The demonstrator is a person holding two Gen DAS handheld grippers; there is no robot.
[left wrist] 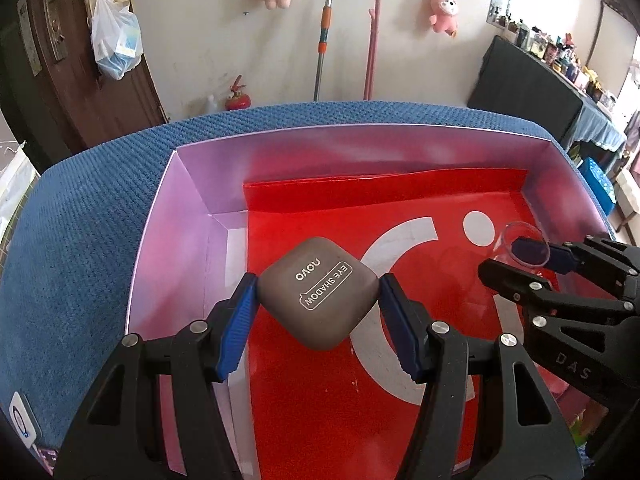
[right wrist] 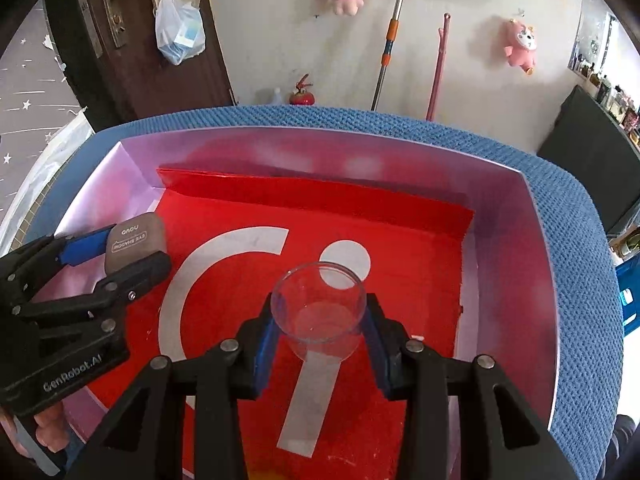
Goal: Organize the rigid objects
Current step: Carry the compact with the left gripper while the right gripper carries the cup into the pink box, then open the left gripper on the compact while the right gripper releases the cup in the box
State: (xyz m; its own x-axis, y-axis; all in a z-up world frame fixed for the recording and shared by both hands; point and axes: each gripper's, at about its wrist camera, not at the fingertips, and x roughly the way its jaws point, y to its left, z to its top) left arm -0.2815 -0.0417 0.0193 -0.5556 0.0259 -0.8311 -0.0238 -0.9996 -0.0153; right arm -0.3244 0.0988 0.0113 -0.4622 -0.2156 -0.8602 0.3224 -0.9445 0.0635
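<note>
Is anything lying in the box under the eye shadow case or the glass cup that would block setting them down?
Nothing visible does. The red floor of the box is bare under the eye shadow case in the left gripper and under the glass cup in the right gripper.

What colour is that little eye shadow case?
The eye shadow case is a matte grey-brown with white lettering, clearest in the left wrist view.

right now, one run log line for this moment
left hand-held gripper: holds eyeshadow case | right hand-held gripper: holds glass cup | both over box
</note>
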